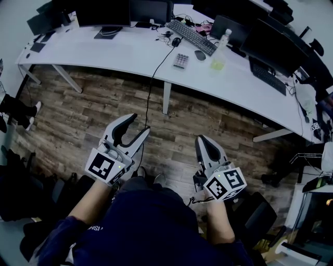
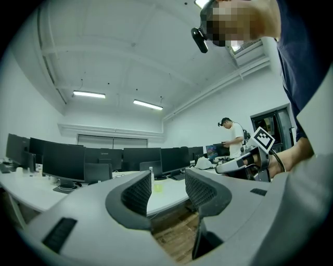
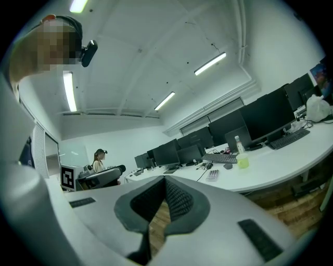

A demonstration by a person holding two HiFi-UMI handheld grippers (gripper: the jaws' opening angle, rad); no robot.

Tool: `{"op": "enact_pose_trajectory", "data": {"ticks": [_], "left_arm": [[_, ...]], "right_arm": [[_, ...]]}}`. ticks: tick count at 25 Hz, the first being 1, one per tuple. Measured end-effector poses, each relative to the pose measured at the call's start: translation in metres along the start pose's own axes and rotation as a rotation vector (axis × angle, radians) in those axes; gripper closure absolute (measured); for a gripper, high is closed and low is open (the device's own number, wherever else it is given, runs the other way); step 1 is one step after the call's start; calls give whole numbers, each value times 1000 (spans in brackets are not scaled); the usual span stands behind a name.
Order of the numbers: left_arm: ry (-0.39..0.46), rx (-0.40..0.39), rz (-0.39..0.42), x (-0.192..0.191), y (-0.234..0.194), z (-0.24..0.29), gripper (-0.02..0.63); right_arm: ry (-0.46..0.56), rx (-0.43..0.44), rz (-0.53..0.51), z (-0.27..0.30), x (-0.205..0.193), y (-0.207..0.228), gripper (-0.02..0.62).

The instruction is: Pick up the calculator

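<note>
The calculator [image 1: 181,61] is a small grey keypad lying flat on the long white curved desk [image 1: 119,52], beside a black mouse [image 1: 200,54]; it also shows small in the right gripper view as the calculator [image 3: 212,175]. Both grippers hang over the wooden floor, well short of the desk, pointing toward it. My left gripper [image 1: 139,124] is open, and its jaws [image 2: 166,192] have nothing between them. My right gripper [image 1: 201,140] is shut and empty, its pads meeting [image 3: 165,183].
On the desk near the calculator are a black keyboard [image 1: 191,36], a clear bottle [image 1: 222,39], a yellow-green cup [image 1: 217,64] and a row of monitors [image 1: 104,13]. A black cable [image 1: 151,88] hangs to the floor by a desk leg [image 1: 166,97]. A person [image 2: 232,137] stands across the room.
</note>
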State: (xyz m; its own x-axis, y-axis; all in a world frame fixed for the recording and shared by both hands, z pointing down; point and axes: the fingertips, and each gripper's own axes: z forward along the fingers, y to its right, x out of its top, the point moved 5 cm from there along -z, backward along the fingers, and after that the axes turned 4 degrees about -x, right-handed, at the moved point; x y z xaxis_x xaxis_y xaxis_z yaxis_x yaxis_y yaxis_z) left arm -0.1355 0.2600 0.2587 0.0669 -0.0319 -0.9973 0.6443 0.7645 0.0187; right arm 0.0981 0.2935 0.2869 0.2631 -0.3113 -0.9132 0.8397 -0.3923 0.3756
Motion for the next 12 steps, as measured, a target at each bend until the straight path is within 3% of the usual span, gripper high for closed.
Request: {"op": "enact_pose_trajectory", "data": {"ticks": [12], "left_arm": [[4,-13,1,3,-9,37,388]], "right_arm": [[6,-7,2,15,11,30,591]]}}
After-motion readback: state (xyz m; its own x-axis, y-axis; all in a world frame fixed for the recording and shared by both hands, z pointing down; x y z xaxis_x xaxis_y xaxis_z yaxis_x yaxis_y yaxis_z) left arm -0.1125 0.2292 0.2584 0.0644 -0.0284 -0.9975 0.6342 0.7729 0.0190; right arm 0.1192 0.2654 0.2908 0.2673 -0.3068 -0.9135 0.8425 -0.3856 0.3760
